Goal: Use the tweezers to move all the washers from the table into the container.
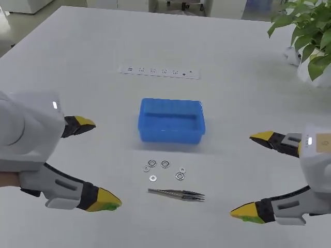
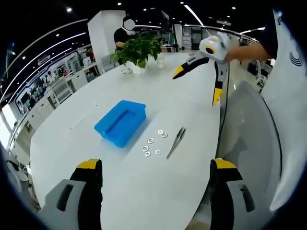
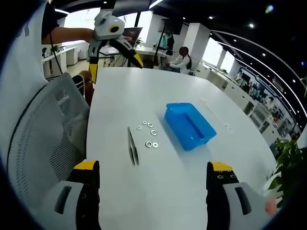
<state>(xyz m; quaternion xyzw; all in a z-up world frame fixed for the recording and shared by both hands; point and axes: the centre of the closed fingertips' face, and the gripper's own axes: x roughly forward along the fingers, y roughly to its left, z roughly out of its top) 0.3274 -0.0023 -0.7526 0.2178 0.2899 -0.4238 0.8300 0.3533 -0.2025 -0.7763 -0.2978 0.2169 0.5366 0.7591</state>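
Several small metal washers (image 1: 164, 170) (image 2: 154, 142) (image 3: 148, 134) lie loose on the white table, just in front of an empty blue container (image 1: 171, 120) (image 2: 120, 122) (image 3: 189, 125). Metal tweezers (image 1: 176, 194) (image 2: 176, 142) (image 3: 133, 146) lie flat on the table on the near side of the washers. My left gripper (image 1: 98, 163) (image 2: 156, 165) (image 3: 115, 69) hovers open to the left of them, holding nothing. Open and empty too, my right gripper (image 1: 248, 174) (image 3: 152, 166) (image 2: 196, 87) hangs to their right. Both stand well apart from the tweezers.
A white power strip (image 1: 159, 72) lies beyond the container. A potted plant (image 1: 305, 31) (image 2: 136, 50) stands at the far right corner. A grey mesh chair (image 2: 240, 124) (image 3: 43, 139) sits at the table's near edge. People are in the background.
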